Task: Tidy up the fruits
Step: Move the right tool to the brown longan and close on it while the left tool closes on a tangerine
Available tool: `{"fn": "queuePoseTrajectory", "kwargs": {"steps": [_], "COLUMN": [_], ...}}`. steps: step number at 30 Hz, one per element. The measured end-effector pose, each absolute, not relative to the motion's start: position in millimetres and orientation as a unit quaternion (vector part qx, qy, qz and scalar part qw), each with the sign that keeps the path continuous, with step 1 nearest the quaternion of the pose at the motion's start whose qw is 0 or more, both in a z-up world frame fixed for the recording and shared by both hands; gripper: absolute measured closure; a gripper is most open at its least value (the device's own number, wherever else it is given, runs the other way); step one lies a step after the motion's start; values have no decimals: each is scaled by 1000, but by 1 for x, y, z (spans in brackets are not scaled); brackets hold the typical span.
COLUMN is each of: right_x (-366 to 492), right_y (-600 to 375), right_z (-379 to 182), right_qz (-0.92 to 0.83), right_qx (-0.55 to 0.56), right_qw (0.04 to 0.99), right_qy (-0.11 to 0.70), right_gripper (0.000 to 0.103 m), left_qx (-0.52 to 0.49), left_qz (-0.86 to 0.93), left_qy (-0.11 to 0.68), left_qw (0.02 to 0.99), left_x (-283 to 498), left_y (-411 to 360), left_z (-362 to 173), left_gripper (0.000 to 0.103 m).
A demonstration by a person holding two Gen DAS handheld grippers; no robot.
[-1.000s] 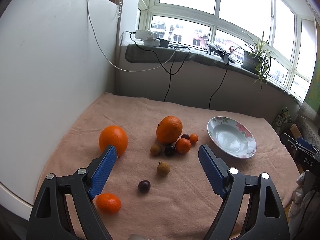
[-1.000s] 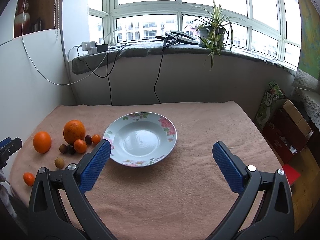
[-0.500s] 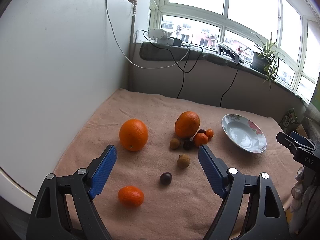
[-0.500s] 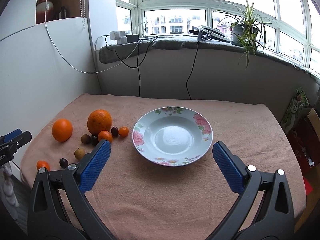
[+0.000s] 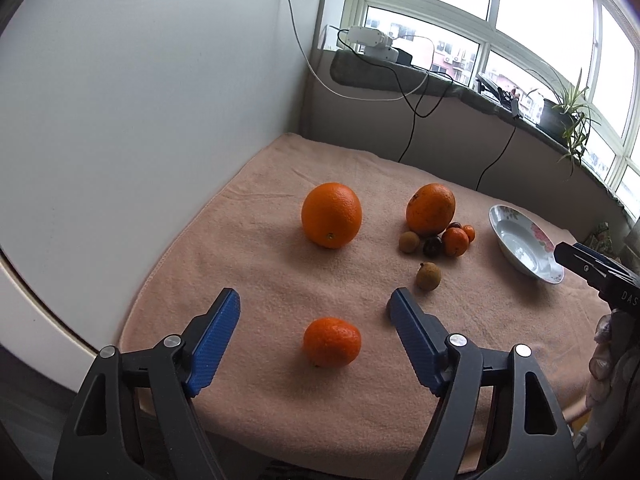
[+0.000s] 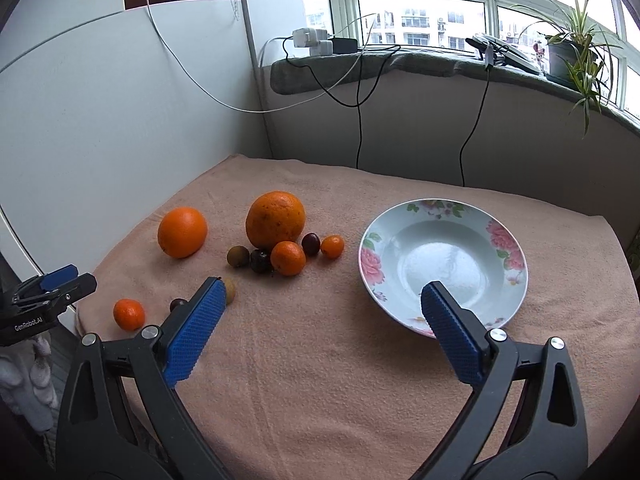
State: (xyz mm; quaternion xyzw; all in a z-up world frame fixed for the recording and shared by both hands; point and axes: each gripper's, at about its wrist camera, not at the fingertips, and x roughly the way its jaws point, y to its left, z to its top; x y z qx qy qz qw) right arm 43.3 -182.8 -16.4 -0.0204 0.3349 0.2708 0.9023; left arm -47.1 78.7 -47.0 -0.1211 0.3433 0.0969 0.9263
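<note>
- My left gripper [image 5: 314,306] hung with its jaws spread wide and nothing between the blue pads, just above the near left corner of the pink towel [image 5: 248,264]
- A small mandarin [image 5: 332,342] lay on the towel in line with the gap between those pads, near them but touching neither
- My right gripper [image 6: 322,296] was likewise released and empty, poised over the towel in front of the floral plate [image 6: 502,240]; its right pad overlapped the plate's near rim in the right wrist view, and I could not tell whether it touched
- The plate held no fruit
- A smooth large orange [image 5: 331,215] sat alone, well apart from the mandarin
- A second, duller large orange [image 6: 275,220] sat at the back of a tight cluster: a tangerine [image 6: 288,258], a tiny kumquat [image 6: 332,246], two dark plums [image 6: 311,243] [image 6: 260,260] and a brown longan [image 6: 238,256]
- Another longan [image 5: 428,276] lay by itself between the cluster and my left gripper
- One more dark fruit [image 6: 178,304] showed beside my right gripper's left pad, partly hidden
- A potted plant [image 6: 568,48] stood on the windowsill
</note>
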Motion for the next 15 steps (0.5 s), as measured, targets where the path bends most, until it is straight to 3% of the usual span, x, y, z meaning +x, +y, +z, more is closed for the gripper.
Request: {"fn": "queuePoseTrajectory", "kwargs": {"steps": [2,6,9,15], "right_x": [45,49,53,64], "right_y": [-172,-151,-138,-119], "right_z": [-20,-27,-33,-48], "right_qz": [286,310,328,353], "right_qx": [-30,-45,-53,-55], "right_qw": [894,880,867,845], "right_qy": [343,356,371,397], "right_gripper": [12,13,24,27], "left_qx": [-127,-135,-141,-149], "left_qz": [90,73,64,59], "left_qy": [350,360,367,381], "left_qw": [924,920,917,911], "left_x": [-48,-46,-45,-44], "left_y": [80,78,76,75], "left_z": [-52,-59,-64,-76], "left_gripper": [34,37,40,41]}}
